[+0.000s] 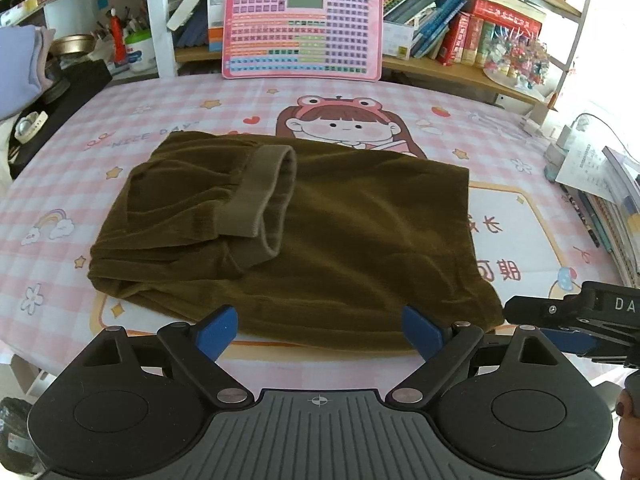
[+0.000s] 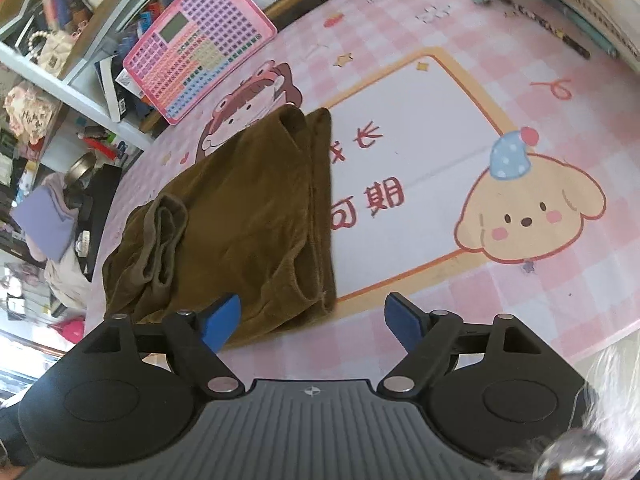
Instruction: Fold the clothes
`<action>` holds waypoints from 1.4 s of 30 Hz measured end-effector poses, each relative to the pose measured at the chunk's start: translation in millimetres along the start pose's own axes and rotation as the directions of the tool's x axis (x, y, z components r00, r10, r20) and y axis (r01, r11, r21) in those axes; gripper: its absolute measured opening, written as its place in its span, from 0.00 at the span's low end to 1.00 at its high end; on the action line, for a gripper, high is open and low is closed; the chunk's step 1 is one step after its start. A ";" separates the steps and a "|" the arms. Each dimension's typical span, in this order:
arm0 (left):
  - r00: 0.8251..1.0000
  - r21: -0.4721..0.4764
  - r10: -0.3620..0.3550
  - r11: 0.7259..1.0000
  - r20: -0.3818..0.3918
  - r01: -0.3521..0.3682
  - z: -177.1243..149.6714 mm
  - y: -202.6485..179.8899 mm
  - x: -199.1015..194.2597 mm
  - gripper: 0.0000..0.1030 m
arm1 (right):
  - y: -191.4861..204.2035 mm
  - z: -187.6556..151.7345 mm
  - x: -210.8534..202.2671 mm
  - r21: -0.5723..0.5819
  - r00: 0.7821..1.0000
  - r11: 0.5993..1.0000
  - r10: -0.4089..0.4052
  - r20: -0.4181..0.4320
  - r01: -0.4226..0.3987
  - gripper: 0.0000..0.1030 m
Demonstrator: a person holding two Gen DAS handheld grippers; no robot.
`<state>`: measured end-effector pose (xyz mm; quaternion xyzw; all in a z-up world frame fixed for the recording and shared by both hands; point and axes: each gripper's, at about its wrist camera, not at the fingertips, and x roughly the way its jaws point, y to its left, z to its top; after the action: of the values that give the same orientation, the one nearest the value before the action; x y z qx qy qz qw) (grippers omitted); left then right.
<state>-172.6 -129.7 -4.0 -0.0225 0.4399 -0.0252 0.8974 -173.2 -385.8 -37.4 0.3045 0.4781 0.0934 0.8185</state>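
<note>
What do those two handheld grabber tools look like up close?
Both match. The left gripper and right gripper each have a black body with a ribbed grey centre plate bearing a small crosshair mark, black linkage arms with silver rivets, and blue pads on the jaws.

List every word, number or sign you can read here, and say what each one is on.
"NICE DAY": printed on the pink checked table mat.
"DA": white letters, cut off at the frame edge, on the right gripper body.
"期": large character on the mat's white panel; its neighbours are partly covered or stylised.
Pink key chart, book spines, paper sheet: too small or blurred.
</note>
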 end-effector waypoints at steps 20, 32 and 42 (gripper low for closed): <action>1.000 -0.058 0.001 0.998 -0.015 -0.002 -5.0 -3.7 -3.1 0.89 | -21.5 10.4 11.5 0.126 0.993 0.990 0.071 -0.098 -0.058 0.67; 1.000 -0.056 0.007 0.998 -0.006 -0.007 -6.8 -5.7 -6.8 0.89 | -28.5 14.9 17.5 0.188 0.986 0.978 0.110 -0.122 -0.086 0.56; 0.992 0.117 -0.127 0.985 0.027 0.123 -9.9 -28.8 -12.8 0.89 | -26.0 26.4 45.3 0.257 0.969 0.960 0.166 -0.183 -0.115 0.19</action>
<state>-189.0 -157.8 1.8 0.0014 0.4198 -0.1063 0.9014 -130.9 -397.3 -76.1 0.4251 0.5439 0.1226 0.7130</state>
